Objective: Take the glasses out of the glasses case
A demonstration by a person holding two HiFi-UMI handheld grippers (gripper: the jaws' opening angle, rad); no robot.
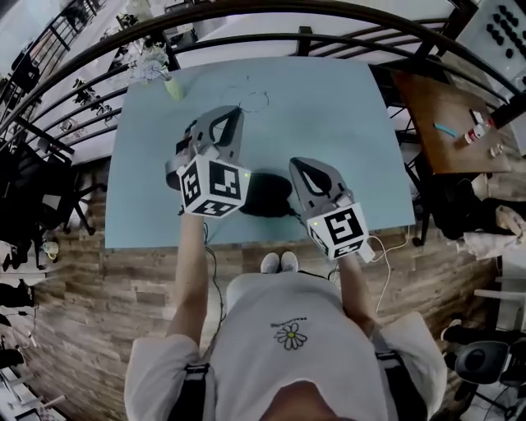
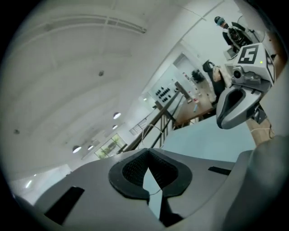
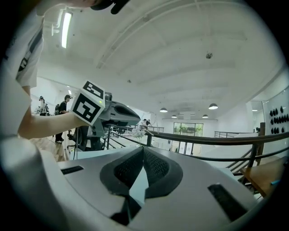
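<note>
My left gripper [image 1: 233, 112] is raised over the light blue table [image 1: 345, 115], its jaws shut on a thin wire of the glasses [image 1: 256, 100]. In the left gripper view the wire frame [image 2: 151, 131] loops up just past the closed pads [image 2: 135, 169]. The right gripper view shows the same loop [image 3: 153, 118] at the left gripper's tip. The dark glasses case [image 1: 267, 196] lies on the table near the front edge, between the two grippers. My right gripper [image 1: 297, 163] hovers just right of the case, jaws shut with nothing between them [image 3: 143, 148].
A small plant in a green pot [image 1: 168, 82] stands at the table's far left corner. A brown table [image 1: 448, 123] with small items is to the right. A black railing [image 1: 271, 20] curves behind the blue table.
</note>
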